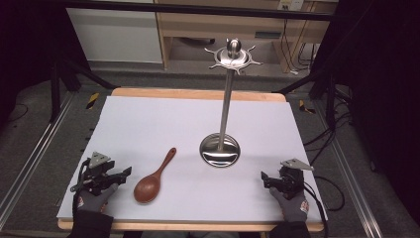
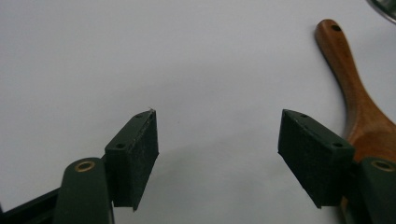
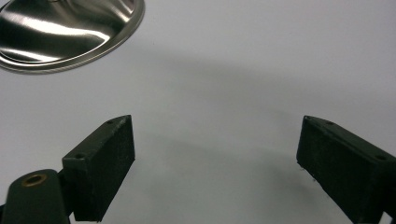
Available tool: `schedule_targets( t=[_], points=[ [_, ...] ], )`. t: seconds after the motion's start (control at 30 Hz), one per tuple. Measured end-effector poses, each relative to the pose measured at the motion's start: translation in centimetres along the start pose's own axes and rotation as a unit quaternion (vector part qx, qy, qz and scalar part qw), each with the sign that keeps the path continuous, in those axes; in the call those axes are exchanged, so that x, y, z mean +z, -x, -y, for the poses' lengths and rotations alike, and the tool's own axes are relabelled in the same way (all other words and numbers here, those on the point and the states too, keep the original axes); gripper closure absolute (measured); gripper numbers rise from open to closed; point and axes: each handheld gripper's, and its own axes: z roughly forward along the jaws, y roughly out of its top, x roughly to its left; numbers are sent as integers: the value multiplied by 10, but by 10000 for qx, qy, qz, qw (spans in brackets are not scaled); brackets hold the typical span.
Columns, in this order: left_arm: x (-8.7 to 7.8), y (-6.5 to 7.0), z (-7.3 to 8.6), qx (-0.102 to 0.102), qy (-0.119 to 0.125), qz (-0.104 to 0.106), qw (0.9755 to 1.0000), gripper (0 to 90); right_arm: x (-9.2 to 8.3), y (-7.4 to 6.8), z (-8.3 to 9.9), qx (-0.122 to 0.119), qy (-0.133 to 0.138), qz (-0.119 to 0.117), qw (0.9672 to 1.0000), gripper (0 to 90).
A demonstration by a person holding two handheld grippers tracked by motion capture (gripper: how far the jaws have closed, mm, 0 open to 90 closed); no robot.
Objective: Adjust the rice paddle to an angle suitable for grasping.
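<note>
At lower left of the high view, our left gripper [image 1: 128, 171] rests wide open, empty, just beside the wooden spoon [image 1: 153, 179]. At lower right, our right gripper [image 1: 263, 177] lies equally spread on the white sheet [image 1: 148, 129], grasping nothing.

bare table [image 1: 148, 124] left of steel stand [image 1: 220, 148].

Glossy wooden spoon [image 1: 153, 181]; polished metal stand [image 1: 221, 148]; matt white table cover [image 1: 148, 129].
</note>
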Motion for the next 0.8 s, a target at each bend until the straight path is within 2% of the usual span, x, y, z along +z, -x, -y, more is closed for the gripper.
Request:
schedule_targets(
  t=[0.27, 0.5, 0.53, 0.57, 0.8],
  points=[
    [-9, 12, -7, 6, 108, 183, 9998, 321, -2, -3, 0, -90, -45, -12, 9999, 104],
    [-14, 24, -15, 161, 145, 375, 9991, 328, -4, -6, -1, -104, -32, 6, 9999, 104],
    [-14, 25, -16, 176, 138, 382, 9990, 330, -4, -8, -1, -51, -44, -23, 10000, 104],
    [-15, 27, -17, 180, 139, 394, 9990, 330, -4, -7, -1, -126, -37, -18, 9999, 104],
    [-11, 37, -23, 338, 64, 459, 9984, 358, -5, -9, 1, -171, -2, 31, 9998, 105]
  ],
)
